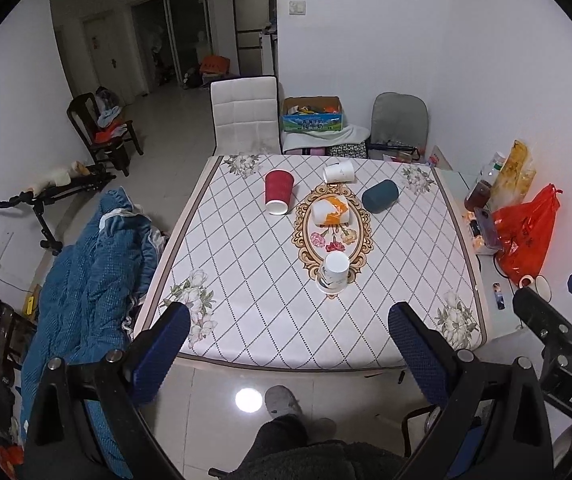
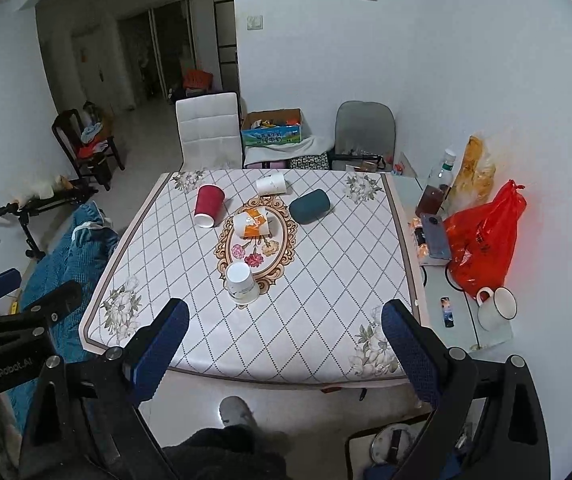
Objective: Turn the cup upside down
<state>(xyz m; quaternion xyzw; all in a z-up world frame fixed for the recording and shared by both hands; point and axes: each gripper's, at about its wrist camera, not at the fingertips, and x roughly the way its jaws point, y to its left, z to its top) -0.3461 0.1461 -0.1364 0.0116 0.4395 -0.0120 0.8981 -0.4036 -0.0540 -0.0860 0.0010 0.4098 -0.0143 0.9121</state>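
Left gripper (image 1: 289, 346) and right gripper (image 2: 285, 342) hang spread, empty, near the table's (image 1: 246, 280) edge; nearest white cup (image 1: 333, 272) stands inverted already; four cups beyond lie toppled, seemingly unflipped.

Near bench (image 1: 270, 320): bare cloth, open approach.
Centre: five cups, white cup (image 1: 333, 273) foremost.
Right edge: red bag (image 1: 526, 236), clutter.

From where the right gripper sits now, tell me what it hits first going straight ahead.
Likely the tablecloth, just past the white cup, which sits left of its line. The right gripper hangs open off the near edge; depth is unclear.
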